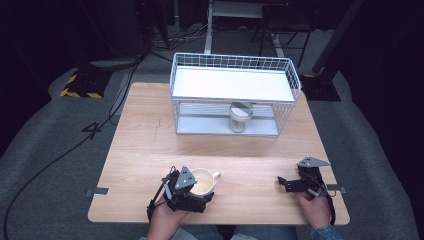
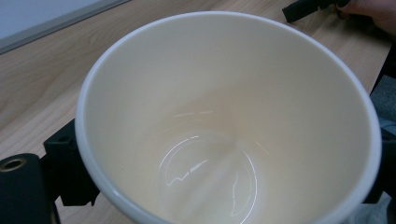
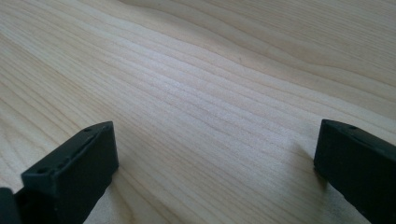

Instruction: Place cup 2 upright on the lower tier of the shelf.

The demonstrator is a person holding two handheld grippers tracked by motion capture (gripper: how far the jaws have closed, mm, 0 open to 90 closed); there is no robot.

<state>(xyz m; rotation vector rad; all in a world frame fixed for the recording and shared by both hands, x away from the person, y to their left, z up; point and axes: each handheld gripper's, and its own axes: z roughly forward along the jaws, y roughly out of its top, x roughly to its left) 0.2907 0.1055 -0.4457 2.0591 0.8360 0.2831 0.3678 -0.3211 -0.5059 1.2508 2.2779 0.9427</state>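
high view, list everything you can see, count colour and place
mug: 1, cream-white, empty, near left part of the table, between the left tool's jaws
glass jar: 1, clear with a pale lid, lower shelf of the rack
wire rack: 1, white, two shelves, far middle of the table
table: 1, light wood
hazard-striped base: 1, black and yellow, on the floor far left
cables: several, black, on the grey floor left of the table
left tool: 1, black with a grey plate, shut on the mug
right tool: 1, black with a grey plate, jaws open on bare wood, near right
hands: 2, at the near edge, one on each tool
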